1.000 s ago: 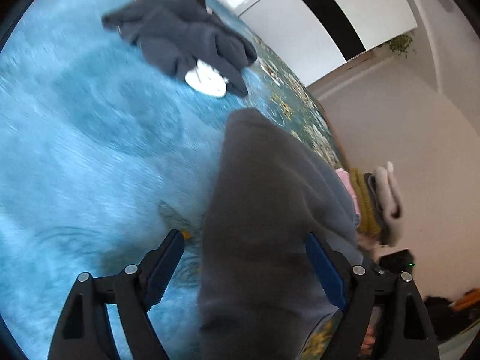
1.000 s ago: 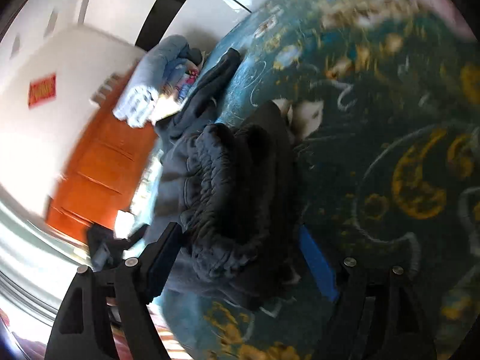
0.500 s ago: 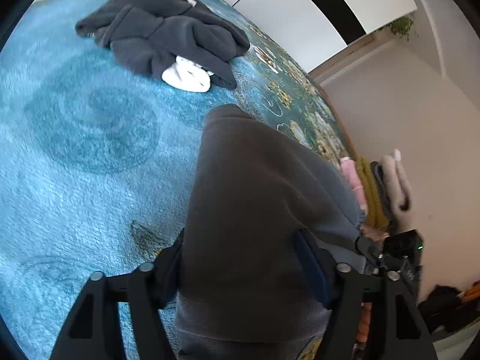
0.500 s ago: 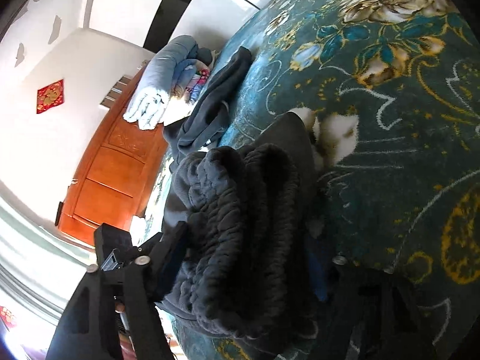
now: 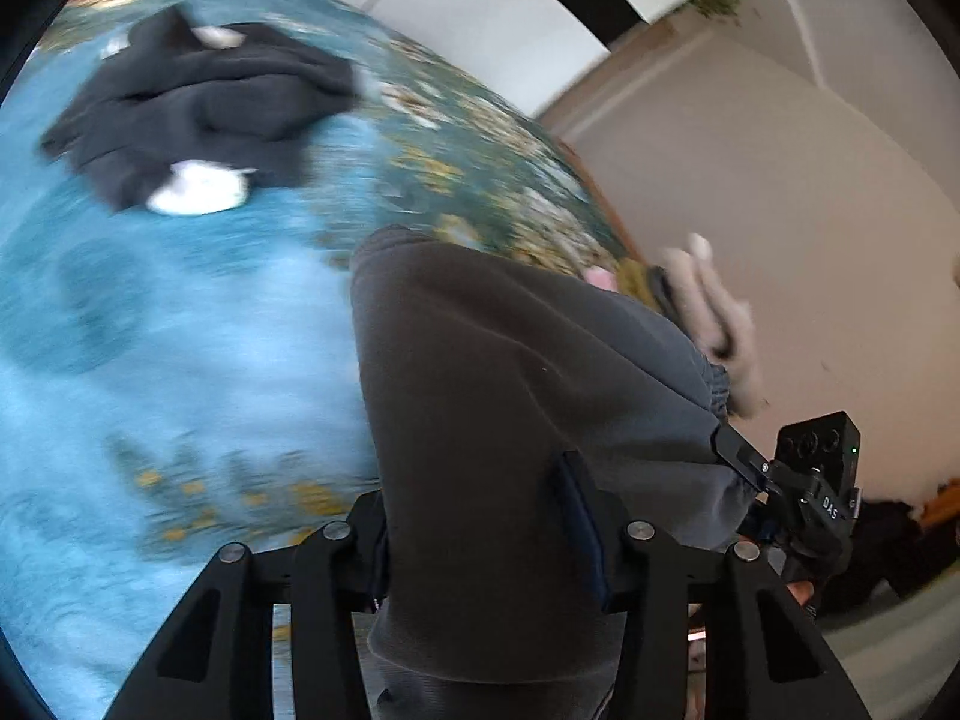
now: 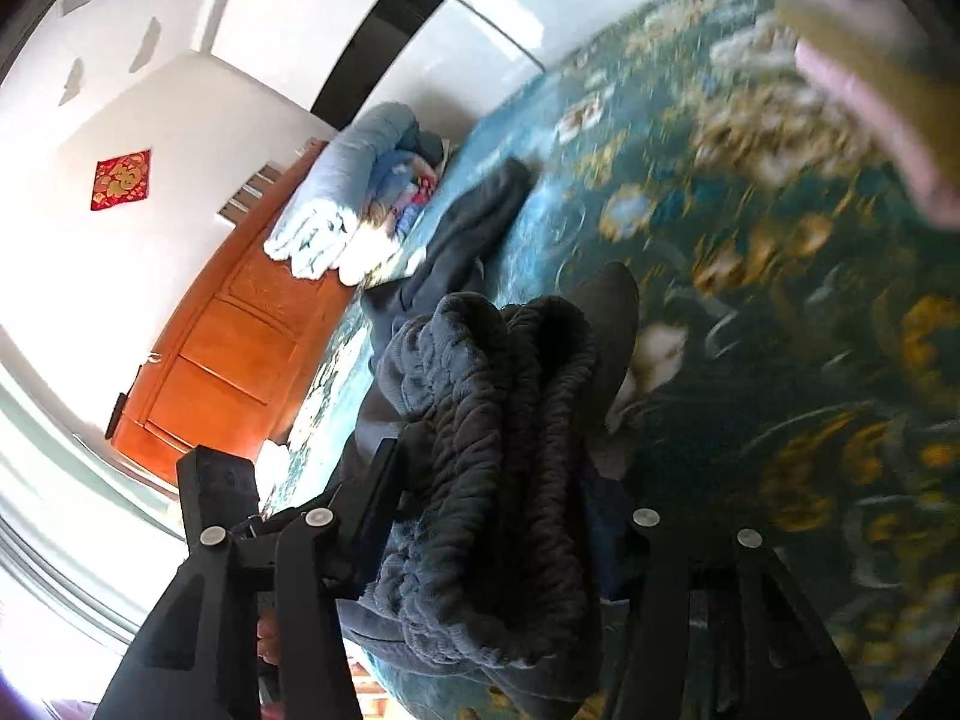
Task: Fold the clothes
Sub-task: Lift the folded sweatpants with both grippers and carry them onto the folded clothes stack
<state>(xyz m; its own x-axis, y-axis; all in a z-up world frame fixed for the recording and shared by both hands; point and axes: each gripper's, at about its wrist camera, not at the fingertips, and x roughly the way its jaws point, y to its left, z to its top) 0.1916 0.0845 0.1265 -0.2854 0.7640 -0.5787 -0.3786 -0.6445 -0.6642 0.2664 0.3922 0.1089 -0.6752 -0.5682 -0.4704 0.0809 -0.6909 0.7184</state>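
Note:
My left gripper (image 5: 480, 534) is shut on a folded grey garment (image 5: 510, 372) and holds it above the blue floral bed cover (image 5: 150, 330). My right gripper (image 6: 498, 516) is shut on the same garment's gathered elastic waistband (image 6: 498, 420), seen bunched between its fingers. The right gripper also shows in the left wrist view (image 5: 798, 498) at the garment's far end. A dark crumpled garment (image 5: 198, 102) with a white patch lies farther off on the bed.
A stack of folded clothes (image 5: 714, 306) sits at the bed's right edge. Rolled blankets and towels (image 6: 354, 210) lie by the orange wooden headboard (image 6: 222, 348). Another dark garment (image 6: 462, 240) lies on the patterned cover (image 6: 780, 360).
Both grippers closed on the grey garment and lifted it, swinging with it; the view is blurred by motion. The folded stack is now closer on the right.

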